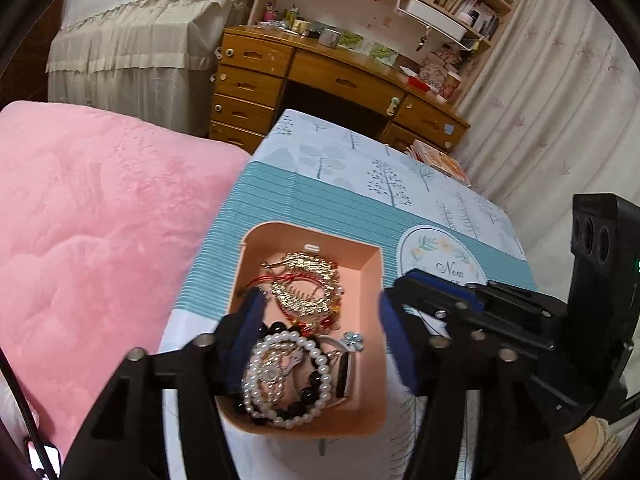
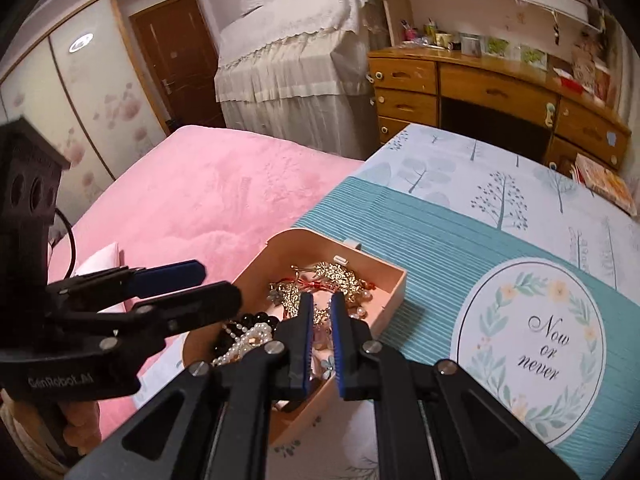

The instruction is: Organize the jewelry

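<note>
We hold left gripper (image 1: 320, 312) wide open over pink jewelry box (image 1: 372, 264); right gripper (image 2: 321, 312) nearly shut w/ nothing gripped, pearl bracelet (image 2: 244, 344) just left.

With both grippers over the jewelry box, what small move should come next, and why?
Probably lower the left hand-held gripper onto the white pearl bracelet and close. Its jaws stand open astride the pink rectangular box, the pearls lie on top at the near end, and the right hand-held gripper is nearly closed over the box's middle.

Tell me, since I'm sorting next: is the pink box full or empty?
Full: the pink box holds a pearl bracelet and gold jewelry.
</note>
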Tool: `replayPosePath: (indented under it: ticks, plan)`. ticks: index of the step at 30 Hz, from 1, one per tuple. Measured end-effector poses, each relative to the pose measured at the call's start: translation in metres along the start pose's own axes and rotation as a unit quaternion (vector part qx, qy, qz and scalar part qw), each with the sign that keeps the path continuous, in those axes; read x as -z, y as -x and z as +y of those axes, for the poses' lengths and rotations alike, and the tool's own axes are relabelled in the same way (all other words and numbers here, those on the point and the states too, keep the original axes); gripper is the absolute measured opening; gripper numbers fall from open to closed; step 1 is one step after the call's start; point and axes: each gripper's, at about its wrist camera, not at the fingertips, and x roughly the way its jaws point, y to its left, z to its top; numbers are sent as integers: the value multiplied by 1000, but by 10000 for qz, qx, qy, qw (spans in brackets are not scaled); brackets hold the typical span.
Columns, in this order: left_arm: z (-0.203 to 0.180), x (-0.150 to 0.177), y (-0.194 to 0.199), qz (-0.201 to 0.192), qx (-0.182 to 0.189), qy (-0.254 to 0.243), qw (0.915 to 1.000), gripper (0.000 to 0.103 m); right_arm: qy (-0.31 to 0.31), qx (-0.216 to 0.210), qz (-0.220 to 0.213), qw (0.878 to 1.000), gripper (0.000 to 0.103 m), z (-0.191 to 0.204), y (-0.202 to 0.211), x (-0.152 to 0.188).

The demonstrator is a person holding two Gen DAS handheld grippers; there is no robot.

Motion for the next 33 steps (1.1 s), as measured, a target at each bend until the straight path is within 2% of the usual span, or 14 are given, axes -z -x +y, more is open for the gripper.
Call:
replayPosePath:
  ticks: [2,11,13,16,21,27,33]
  plan:
    - [3,2,4,-56,-51,58,10000,77,-39,14,-47,10000,9,2,6,1]
    - [-5,14,35,-285,-78,17,9996,90,-321,33,-434,9985,12,4,54,9]
    - [-11,18,44,-394,-112,-65,9991,92,-357,148,-519,9979,22,-2,64,12]
    - [-19,23,52,-501,-158,-180,9985,102,-491,360,-593,9964,27,-17,74,16]
    - [-32,32,51,-601,-241,-382,9972,102,-708,580,-452,9948,28,-43,71,36]
    - [-49,55,37,-858,-663,-626,9921,102,-896,897,-125,9919,28,-65,47,70]
    - [-54,71,22,-907,-652,-627,9918,102,-1139,993,117,9885,28,-73,20,90]
